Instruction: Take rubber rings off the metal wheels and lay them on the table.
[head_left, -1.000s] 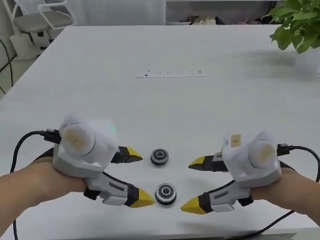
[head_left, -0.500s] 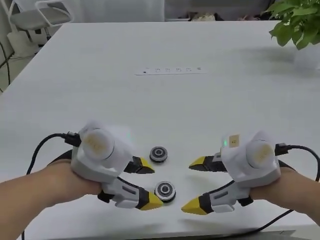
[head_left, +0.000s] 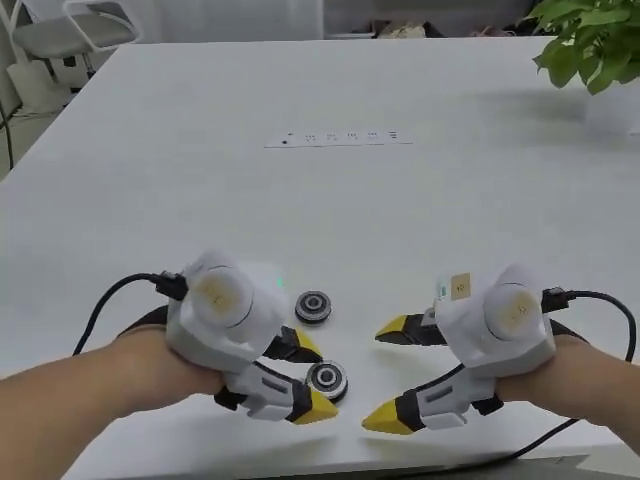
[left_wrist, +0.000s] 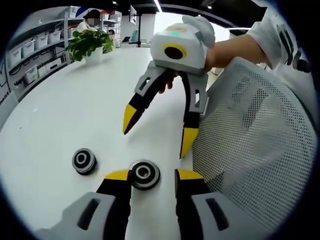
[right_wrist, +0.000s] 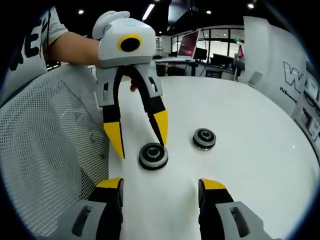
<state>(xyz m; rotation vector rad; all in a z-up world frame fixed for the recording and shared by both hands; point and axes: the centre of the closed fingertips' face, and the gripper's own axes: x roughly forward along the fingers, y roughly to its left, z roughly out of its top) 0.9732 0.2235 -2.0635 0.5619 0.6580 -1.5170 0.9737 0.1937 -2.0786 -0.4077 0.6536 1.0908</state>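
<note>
1. Rubber rings (right_wrist: 141, 156) sit on two metal wheels that lie flat on the white table (head_left: 300, 210). The wheels are close to its near edge, where both hands reach them easily, and the bare top around them leaves room to lay the rings down.
2. The left gripper (head_left: 317, 377) has its jaws apart, one on each side of the near wheel (head_left: 327, 379), likely to pin it in place. I cannot tell whether either jaw touches it.
3. The right gripper (head_left: 380, 374) is spread wide too and grips nothing. Its tips point at that same wheel from the other side, probably so it can peel the ring off.
4. The far wheel (head_left: 313, 307) lies clear of both grippers, apparently waiting its turn.
5. Each black ring is seated around its wheel, so none is off yet.
</note>
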